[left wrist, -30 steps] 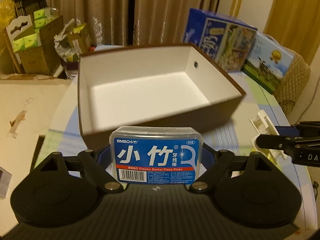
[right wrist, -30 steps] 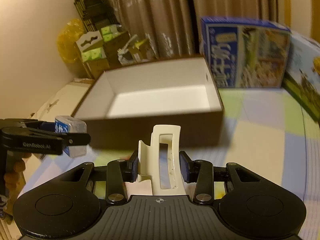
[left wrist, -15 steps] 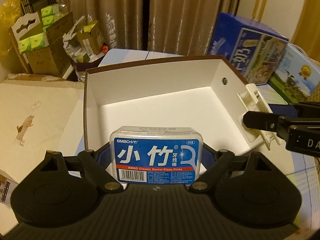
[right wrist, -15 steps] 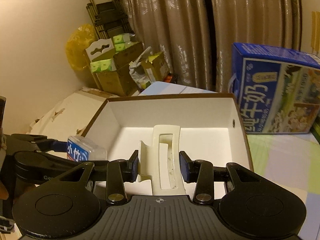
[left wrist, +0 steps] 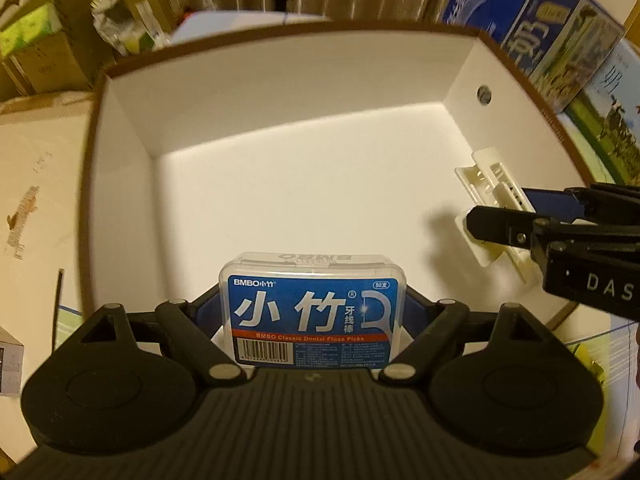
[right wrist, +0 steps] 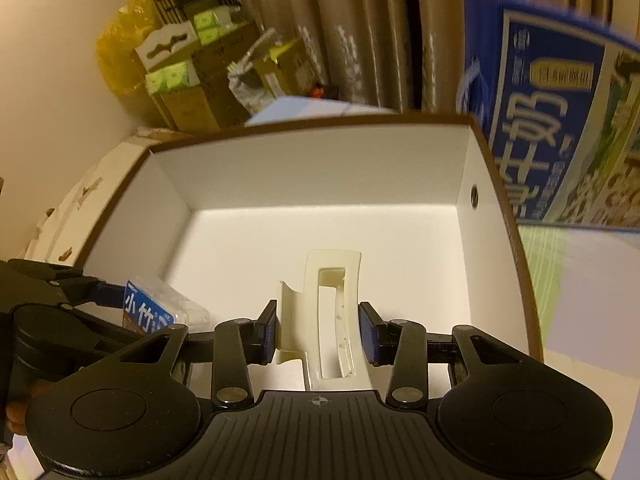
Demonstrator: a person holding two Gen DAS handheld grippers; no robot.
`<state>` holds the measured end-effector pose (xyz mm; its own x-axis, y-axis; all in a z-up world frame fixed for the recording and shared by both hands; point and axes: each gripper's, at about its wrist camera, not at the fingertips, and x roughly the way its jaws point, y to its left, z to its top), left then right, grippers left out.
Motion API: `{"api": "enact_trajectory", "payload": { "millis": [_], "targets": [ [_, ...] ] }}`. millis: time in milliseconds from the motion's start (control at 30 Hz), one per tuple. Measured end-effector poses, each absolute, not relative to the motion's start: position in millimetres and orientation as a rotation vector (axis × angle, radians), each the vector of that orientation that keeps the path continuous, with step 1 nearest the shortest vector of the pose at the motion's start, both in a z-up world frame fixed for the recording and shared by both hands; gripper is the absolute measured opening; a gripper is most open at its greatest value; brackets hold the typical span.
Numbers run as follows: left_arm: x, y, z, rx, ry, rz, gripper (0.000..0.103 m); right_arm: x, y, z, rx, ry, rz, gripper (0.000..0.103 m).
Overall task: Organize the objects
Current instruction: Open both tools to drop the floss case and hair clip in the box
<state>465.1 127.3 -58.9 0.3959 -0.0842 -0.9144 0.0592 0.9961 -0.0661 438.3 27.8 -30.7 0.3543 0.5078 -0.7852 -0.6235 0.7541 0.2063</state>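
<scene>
the dental floss pick box (left wrist: 314,312) sits upright in the left claw (left wrist: 314,320), clenched on its two sides, over the near edge of the open white-lined box (left wrist: 304,184). the cream hair clip (right wrist: 326,320) is grasped in the right claw (right wrist: 320,332), pads pressed to both its sides, above the box floor toward its right wall. both claws hang inside the box rim, the floss pick box on the left, the hair clip on the right. a blue milk carton (right wrist: 552,128) stands just beside the box's right wall.
</scene>
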Motion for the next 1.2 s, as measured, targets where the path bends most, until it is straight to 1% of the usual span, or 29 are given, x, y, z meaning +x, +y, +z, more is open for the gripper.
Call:
{"api": "enact_trajectory", "payload": {
  "millis": [267, 467, 533, 600, 1067, 1167, 1200],
  "targets": [
    [484.6, 117.0, -84.7, -0.019, 1.278, -0.121, 0.084, 455.6, 23.6, -47.5, -0.154, 1.042, 0.715, 0.038],
    [488.1, 114.6, -86.2, -0.019, 1.31, -0.146, 0.084, 457.8, 22.6, -50.7, -0.161, 1.062, 0.717, 0.038],
    [487.9, 115.0, -86.3, -0.028, 1.312, -0.151, 0.086, 458.1, 21.8, -51.7, -0.158, 1.066, 0.717, 0.038],
    [488.1, 115.7, -84.8, -0.027, 1.309, -0.143, 0.09, 457.8, 21.6, -52.0, -0.156, 1.067, 0.72, 0.038],
    [484.9, 125.8, -75.9, -0.034, 1.262, -0.102, 0.093, 457.3, 29.0, -48.0, -0.161, 1.05, 0.721, 0.038],
    [483.1, 128.5, -69.6, -0.033, 1.239, -0.093, 0.094, 454.9, 30.6, -44.5, -0.172, 1.035, 0.725, 0.041],
    [482.3, 129.2, -67.3, -0.034, 1.231, -0.092, 0.094, 453.9, 30.3, -43.2, -0.17, 1.031, 0.725, 0.044]
  ]
}}
